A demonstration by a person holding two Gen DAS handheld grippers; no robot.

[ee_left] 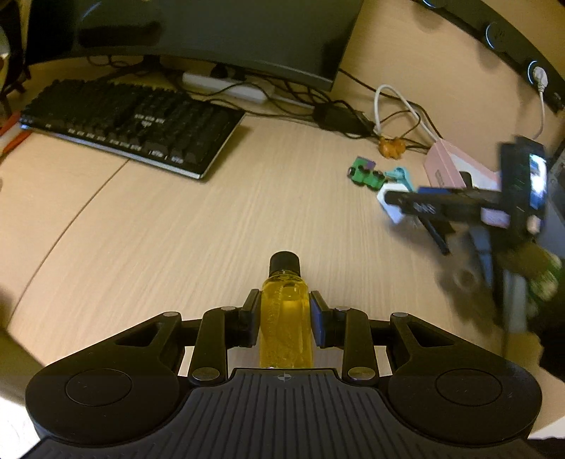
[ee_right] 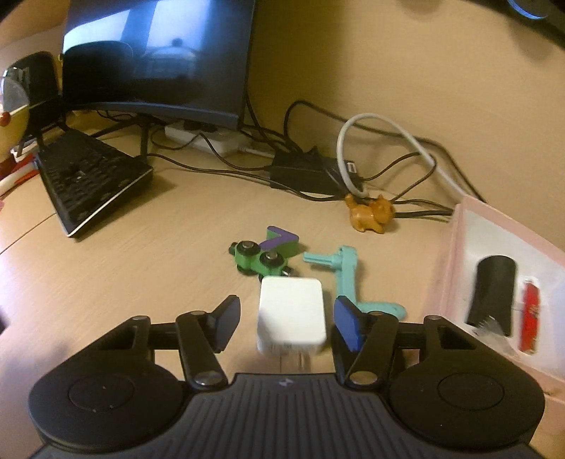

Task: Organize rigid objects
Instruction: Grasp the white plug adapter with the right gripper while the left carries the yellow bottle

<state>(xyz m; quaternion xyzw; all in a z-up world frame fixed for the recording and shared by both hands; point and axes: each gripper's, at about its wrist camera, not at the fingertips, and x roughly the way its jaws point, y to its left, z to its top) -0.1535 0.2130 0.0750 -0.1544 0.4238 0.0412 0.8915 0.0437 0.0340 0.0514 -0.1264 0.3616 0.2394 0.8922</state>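
My left gripper [ee_left: 285, 310] is shut on a small yellow bottle [ee_left: 285, 317] with a black cap, held above the wooden desk [ee_left: 176, 229]. My right gripper [ee_right: 287, 314] is open, its pads on either side of a white charger block [ee_right: 291, 314] without touching it. Past the charger lie a green and purple toy train [ee_right: 263, 257], a teal plastic crank [ee_right: 348, 279] and an orange toy animal [ee_right: 369, 213]. A pink box [ee_right: 459, 247] at the right holds a black cylinder [ee_right: 492, 294] and a red item [ee_right: 529, 323]. The right gripper also shows, blurred, in the left wrist view [ee_left: 399, 201].
A black keyboard [ee_left: 130, 123] and a monitor [ee_left: 212, 31] stand at the back left. A white power strip [ee_right: 208, 139], a black adapter [ee_right: 303, 173] and several cables [ee_right: 388, 141] lie along the wall behind the toys.
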